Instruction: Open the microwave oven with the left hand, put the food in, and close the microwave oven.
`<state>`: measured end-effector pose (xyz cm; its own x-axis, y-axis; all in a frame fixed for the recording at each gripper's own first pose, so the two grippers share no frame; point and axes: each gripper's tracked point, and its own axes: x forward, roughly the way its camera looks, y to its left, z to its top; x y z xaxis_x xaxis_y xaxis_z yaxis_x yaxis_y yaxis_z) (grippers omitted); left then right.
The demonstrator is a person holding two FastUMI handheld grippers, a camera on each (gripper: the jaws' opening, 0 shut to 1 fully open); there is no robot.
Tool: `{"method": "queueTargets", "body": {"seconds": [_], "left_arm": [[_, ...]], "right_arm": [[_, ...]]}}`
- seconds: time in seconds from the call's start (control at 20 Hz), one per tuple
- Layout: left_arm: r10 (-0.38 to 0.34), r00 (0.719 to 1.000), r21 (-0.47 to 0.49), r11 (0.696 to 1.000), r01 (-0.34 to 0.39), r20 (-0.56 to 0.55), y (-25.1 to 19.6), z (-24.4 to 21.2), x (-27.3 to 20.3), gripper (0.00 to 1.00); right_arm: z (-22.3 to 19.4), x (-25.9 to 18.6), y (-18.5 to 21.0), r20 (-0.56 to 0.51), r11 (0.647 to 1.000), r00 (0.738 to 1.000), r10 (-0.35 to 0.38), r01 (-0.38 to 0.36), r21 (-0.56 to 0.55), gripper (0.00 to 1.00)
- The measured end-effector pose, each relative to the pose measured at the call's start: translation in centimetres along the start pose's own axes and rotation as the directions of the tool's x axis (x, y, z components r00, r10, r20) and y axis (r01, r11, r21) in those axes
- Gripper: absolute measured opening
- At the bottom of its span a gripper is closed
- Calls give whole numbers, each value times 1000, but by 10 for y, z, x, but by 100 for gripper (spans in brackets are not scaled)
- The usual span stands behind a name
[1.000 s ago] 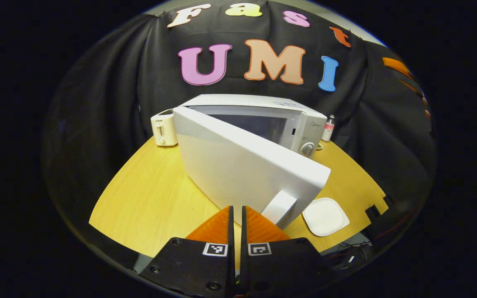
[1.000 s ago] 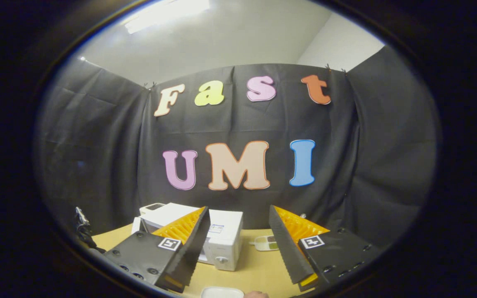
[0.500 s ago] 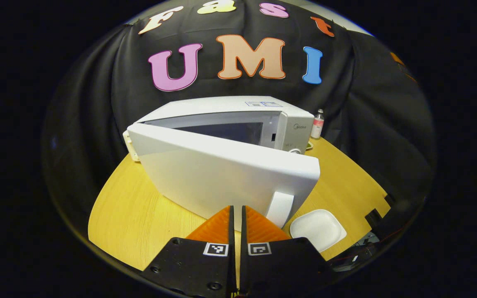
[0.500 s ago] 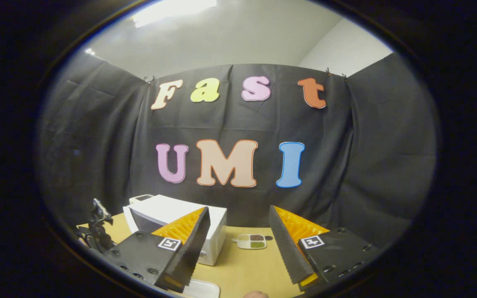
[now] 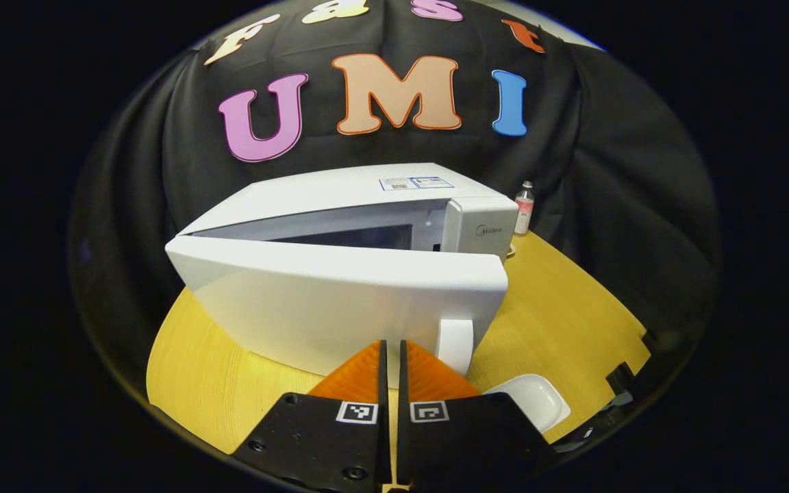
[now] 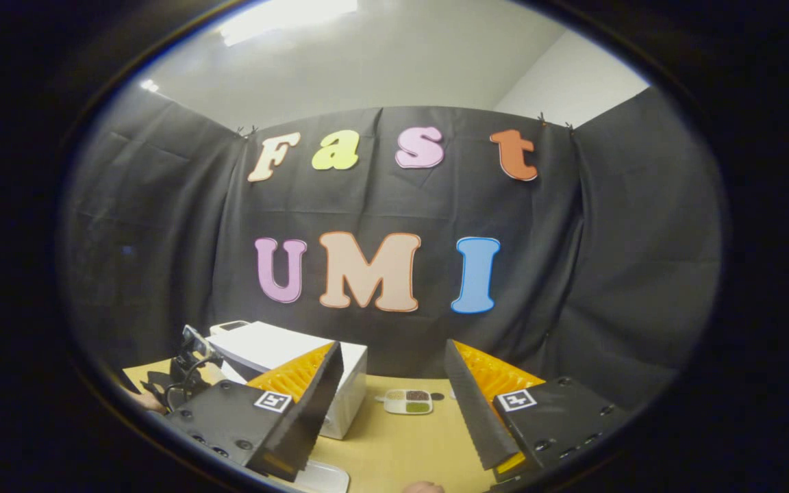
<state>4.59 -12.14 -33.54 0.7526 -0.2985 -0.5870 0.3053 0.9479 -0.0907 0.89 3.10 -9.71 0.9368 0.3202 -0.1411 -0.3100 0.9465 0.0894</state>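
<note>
- In the left gripper view, the left gripper (image 5: 390, 356) has its two fingers closed almost together, with only a thin slit between them, and nothing is held between them.
- The tips of this gripper are at the lower front face of the microwave door (image 5: 340, 301); whether they touch the door I cannot tell.
- The white microwave oven (image 5: 367, 205) stands on the wooden table (image 5: 566, 315). Its door is partly open, swung out on the hinge at the left side of this view, and the dark cavity shows in the gap above the door's top edge.
- The white door handle (image 5: 454, 342) is at the free end of the door, just beside the gripper tips, on their right.
- A white square plate (image 5: 535, 404) lies on the table near the front edge, right of the handle and partly hidden behind the gripper body. What is on it I cannot tell.
- A small bottle (image 5: 523, 209) with a pale cap stands at the back of the table, just beside the right end of the oven.
- In the right gripper view, the right gripper (image 6: 392, 404) is wide open and holds nothing; it looks mostly at the cloth wall, above the table.
- Between its fingers, farther off on the table, lies a small divided tray (image 6: 408, 401) with dark and green contents, near the right side of the microwave.
- At the left of this view the other gripper (image 6: 185, 370) is seen close to the microwave.
</note>
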Motion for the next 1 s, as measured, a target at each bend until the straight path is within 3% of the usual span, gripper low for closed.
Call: {"method": "queueTargets", "body": {"seconds": [0.35, 0.55, 0.65, 0.85, 1.0], "left_arm": [[2, 1000, -5, 1000, -2, 18, -4, 20, 28, 3], [22, 999, -59, 998, -20, 36, 1, 35, 39, 3], [72, 996, -75, 995, -69, 44, 16, 46, 42, 2], [84, 995, -158, 985, -73, 59, 25, 60, 51, 2], [84, 995, -141, 987, -77, 48, 22, 54, 57, 3]], "right_arm": [[11, -5, -20, 42, 1000, 999, -23, 23, -5, 92], [17, -9, -27, 65, 999, 997, -40, 41, -6, 92], [25, -11, -26, 91, 999, 995, -40, 40, 10, 92], [32, -10, -27, 127, 999, 991, -49, 49, -4, 92], [31, -8, -28, 125, 998, 990, -64, 64, 4, 92]]}}
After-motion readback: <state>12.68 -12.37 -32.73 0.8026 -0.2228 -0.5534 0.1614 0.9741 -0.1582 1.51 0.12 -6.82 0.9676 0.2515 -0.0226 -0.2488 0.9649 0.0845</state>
